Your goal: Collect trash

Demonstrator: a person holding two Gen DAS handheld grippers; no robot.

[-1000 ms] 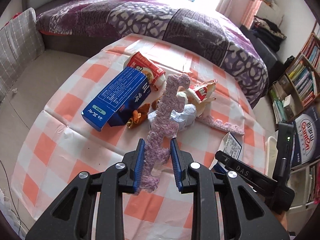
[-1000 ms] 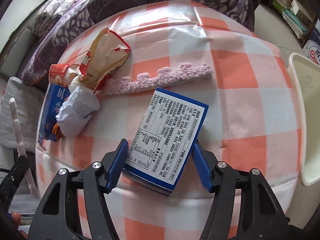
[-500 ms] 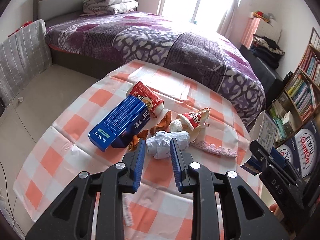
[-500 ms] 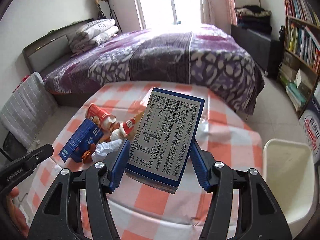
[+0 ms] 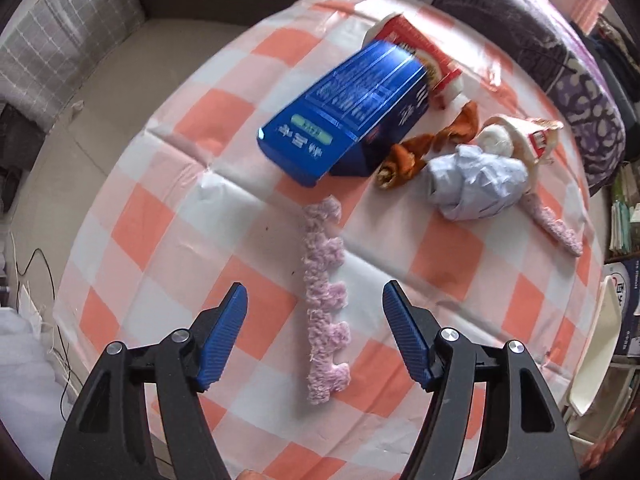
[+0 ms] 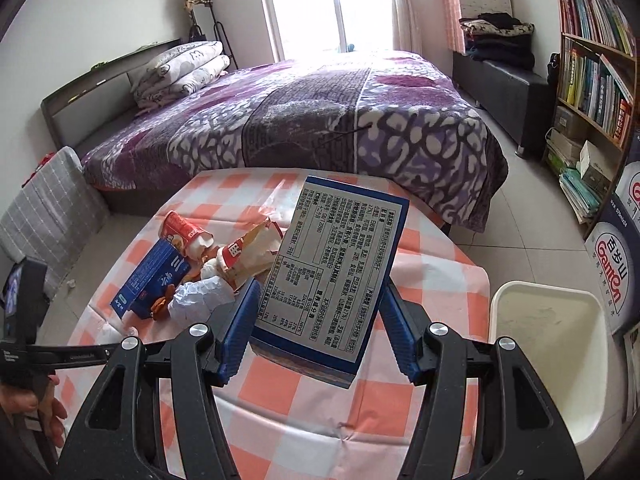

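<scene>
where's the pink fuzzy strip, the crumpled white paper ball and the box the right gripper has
pink fuzzy strip point(image 5: 325, 304): left wrist view, middle of its length.
crumpled white paper ball point(image 5: 476, 182): left wrist view, centre of the wad.
box point(image 6: 332, 268): right wrist view, printed label face.

A bed point(image 6: 304, 120) with a purple patterned cover fills the middle of the room, with folded quilts point(image 6: 180, 72) stacked at its headboard end. A bright window point(image 6: 320, 4) stands behind it. Along the right wall runs a bookshelf point(image 6: 592, 60) crammed with books, and beside it a dark bench point(image 6: 500, 80) carries folded clothes point(image 6: 496, 34). The round table wears an orange-and-white checked cloth point(image 5: 160, 216). A grey checked cushion point(image 6: 48, 216) leans by the bed's near corner.
</scene>
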